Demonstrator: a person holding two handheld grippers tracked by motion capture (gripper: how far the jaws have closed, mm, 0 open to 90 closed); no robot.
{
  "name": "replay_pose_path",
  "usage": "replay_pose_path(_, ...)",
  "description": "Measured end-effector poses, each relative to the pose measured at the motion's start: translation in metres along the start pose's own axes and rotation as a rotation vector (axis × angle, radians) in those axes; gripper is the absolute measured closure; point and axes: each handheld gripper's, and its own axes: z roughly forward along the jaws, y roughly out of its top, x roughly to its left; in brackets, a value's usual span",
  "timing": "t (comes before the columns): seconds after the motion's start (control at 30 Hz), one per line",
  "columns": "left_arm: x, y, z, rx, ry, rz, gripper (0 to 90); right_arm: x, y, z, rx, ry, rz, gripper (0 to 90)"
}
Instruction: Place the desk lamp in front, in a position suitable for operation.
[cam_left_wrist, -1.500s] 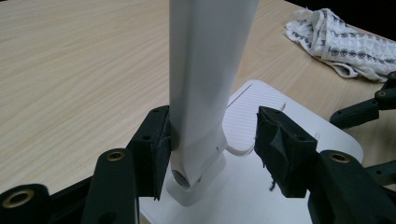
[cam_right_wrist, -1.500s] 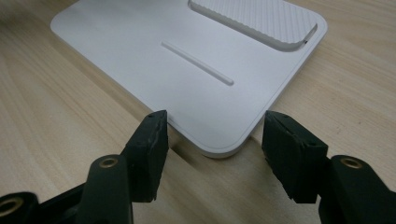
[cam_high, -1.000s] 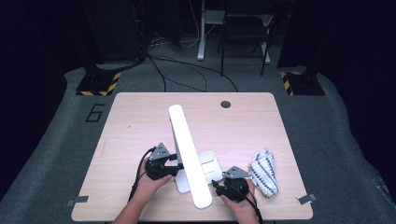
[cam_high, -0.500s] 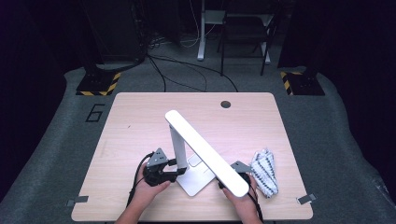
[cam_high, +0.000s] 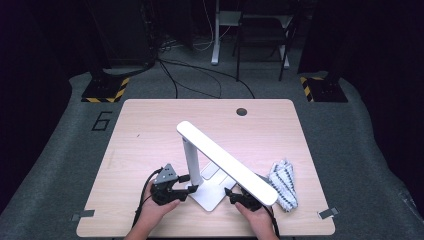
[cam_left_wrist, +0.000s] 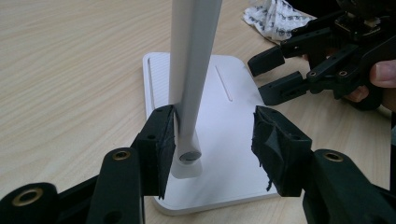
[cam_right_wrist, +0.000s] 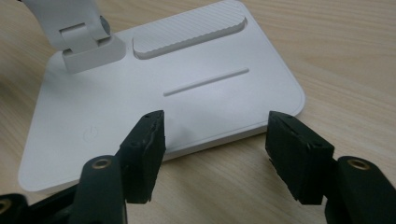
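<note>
A white desk lamp (cam_high: 220, 165) stands near the front edge of a light wooden surface (cam_high: 150, 130), its flat base (cam_right_wrist: 140, 107) resting on the wood and its long head angled out towards the right. The left claw (cam_left_wrist: 212, 140) sits at the foot of the lamp's upright post (cam_left_wrist: 191, 70): one pad touches the post, the other stands well clear, so the jaws are apart. The right claw (cam_right_wrist: 212, 149) hovers just in front of the base with nothing between its jaws, which have just been opening wide. A patterned cloth (cam_high: 284, 185) lies crumpled just right of the lamp.
</note>
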Motion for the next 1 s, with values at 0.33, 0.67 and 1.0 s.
replay_pose_path(0.33, -0.005, -0.003, 0.003, 0.02, -0.018, 0.01, 48.9, 0.001, 0.002, 0.007, 0.005, 0.039, 0.0, 28.3)
replay_pose_path(0.67, -0.009, -0.005, 0.002, 0.041, -0.039, 0.018, 48.7, 0.006, 0.007, 0.014, 0.016, 0.082, -0.008, 27.4)
replay_pose_path(1.0, -0.016, -0.011, 0.0, 0.062, -0.068, 0.018, 48.3, 0.007, 0.008, 0.017, 0.014, 0.122, -0.05, 28.2)
